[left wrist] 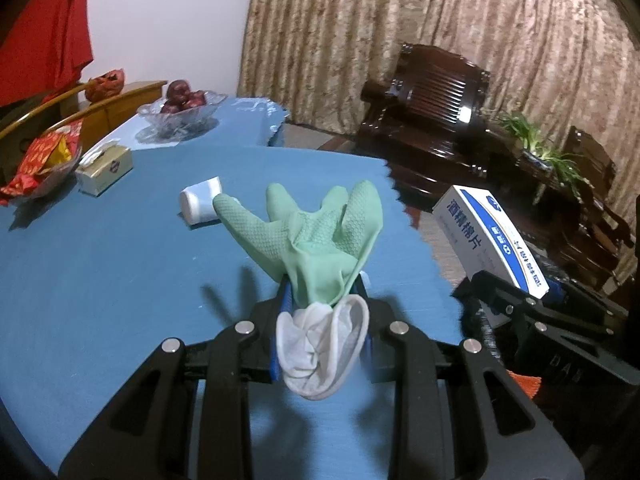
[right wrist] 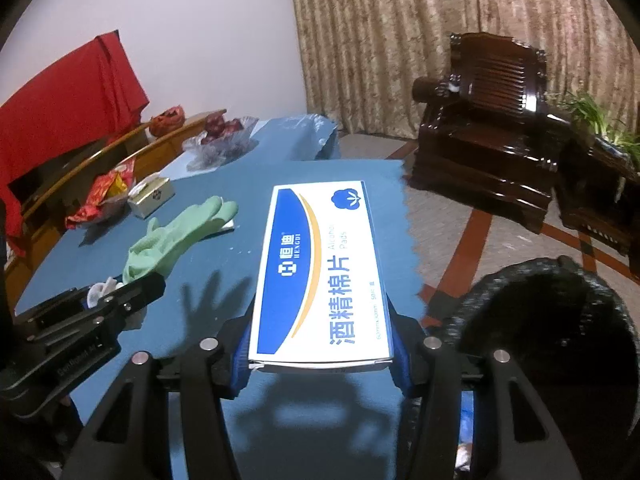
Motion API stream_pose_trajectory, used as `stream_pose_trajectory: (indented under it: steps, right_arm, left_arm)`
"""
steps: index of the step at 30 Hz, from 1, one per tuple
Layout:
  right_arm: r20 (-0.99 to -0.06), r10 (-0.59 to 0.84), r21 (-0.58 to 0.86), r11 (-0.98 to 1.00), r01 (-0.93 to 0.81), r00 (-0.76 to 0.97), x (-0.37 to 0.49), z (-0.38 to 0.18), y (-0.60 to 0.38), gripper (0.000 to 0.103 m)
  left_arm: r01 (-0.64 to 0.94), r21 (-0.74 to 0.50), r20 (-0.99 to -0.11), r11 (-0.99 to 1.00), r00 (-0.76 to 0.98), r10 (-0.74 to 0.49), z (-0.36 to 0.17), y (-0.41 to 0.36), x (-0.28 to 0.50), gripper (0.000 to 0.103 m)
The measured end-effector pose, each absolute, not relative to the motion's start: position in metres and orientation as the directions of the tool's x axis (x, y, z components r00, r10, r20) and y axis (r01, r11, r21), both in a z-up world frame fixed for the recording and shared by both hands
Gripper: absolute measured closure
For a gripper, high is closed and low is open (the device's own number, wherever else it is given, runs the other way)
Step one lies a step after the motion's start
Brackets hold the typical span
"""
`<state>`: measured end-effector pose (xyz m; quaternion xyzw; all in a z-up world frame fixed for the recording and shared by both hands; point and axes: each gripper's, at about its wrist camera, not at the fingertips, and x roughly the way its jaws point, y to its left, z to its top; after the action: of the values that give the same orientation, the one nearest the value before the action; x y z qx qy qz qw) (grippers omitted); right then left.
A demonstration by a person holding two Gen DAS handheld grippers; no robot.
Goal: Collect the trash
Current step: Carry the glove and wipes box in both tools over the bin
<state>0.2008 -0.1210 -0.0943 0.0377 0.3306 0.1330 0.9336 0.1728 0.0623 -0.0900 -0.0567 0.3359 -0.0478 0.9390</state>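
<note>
Gloves come first here: a green rubber glove [left wrist: 316, 236] is pinched at its cuff by the left gripper [left wrist: 324, 292], clenched on it at lower centre of the left wrist view, white lining bunched behind the pads, fingers splayed above the blue tablecloth [left wrist: 100, 264]. The right gripper [right wrist: 322, 344] grasps an alcohol pads box [right wrist: 320, 276] across its width, mid-frame in the right wrist view. A white paper cup [left wrist: 200, 200] lies on its side just beyond the glove's fingers. A black bin [right wrist: 552, 344] sits lower right.
</note>
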Motion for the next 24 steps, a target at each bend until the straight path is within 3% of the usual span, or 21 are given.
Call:
stream_pose_trajectory:
  steps: [24]
  right_arm:
    - [-0.616, -0.017, 0.105, 0.989, 0.103, 0.788, 0.135, -0.088, -0.280, 0.049]
  left_arm:
    - [0.387, -0.153, -0.600, 0.909, 0.695, -0.396, -0.081, -0.094, 0.162, 0.076]
